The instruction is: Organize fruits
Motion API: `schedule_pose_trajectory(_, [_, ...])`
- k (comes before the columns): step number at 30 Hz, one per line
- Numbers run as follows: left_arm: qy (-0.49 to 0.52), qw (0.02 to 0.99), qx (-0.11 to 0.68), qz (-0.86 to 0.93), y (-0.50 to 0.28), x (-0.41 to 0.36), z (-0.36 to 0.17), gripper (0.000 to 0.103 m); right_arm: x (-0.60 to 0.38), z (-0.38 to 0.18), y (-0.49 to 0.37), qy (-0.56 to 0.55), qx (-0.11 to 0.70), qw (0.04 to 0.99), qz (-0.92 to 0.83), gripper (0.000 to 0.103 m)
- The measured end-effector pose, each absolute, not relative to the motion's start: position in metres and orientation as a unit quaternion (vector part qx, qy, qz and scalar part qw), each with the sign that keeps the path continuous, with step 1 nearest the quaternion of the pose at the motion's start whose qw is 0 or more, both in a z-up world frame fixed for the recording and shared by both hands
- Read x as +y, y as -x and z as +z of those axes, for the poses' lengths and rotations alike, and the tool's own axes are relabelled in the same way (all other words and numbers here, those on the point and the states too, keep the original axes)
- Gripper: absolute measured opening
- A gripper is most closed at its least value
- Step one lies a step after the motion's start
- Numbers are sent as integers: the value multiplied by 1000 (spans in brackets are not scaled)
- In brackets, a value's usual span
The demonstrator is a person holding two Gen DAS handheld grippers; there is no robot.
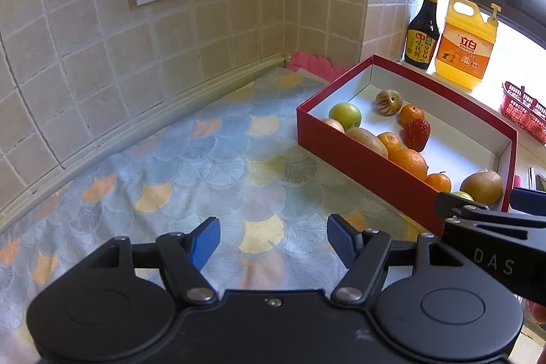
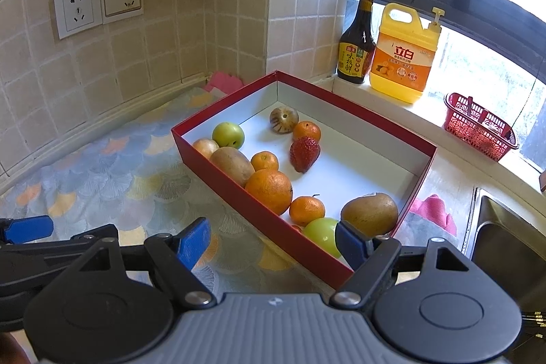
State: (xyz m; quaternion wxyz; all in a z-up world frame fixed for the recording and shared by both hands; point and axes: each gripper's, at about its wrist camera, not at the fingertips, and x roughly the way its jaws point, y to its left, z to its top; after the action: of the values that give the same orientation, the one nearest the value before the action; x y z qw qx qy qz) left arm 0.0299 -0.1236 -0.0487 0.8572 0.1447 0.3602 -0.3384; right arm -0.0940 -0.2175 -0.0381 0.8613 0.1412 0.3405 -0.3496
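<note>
Red box (image 2: 239, 203) wall — fruit half-hidden

- The left gripper (image 1: 273, 241) is matte black plastic, with two round disc housings side by side at its base and a small silver screw between them
- Its jaws carry ribbed blue pads on black linkage arms joined by silver pivot bolts
- The right gripper (image 2: 273, 243) has the same black discs and blue-padded jaws, but a grey ribbed centre plate with a small logo
- In the left wrist view the right gripper's black side bears pale letters "DAS"
- Thin gold-tipped pins show at its right edge
</note>
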Motion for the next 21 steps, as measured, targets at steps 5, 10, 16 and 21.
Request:
schedule_pose_trajectory(5, [-147,858,360,-336,-30,-124,-50,82,-218,-39,93,-141,342,862,-348,82])
schedule_pose_trajectory(10, [-148,860,362,-330,-31,-123,-53,82,-216,-41,91,-136,345,863,-344,82])
schedule_pose_trajectory(16, [-152,865,355,-322,-31,-120,-50,82,-212,-39,90,-128,343,867,-338,82])
schedule_pose_trajectory(21, [-158,881,332,-298,-29,-116,-49,82,-210,-39,90,-125,343,868,-335,82])
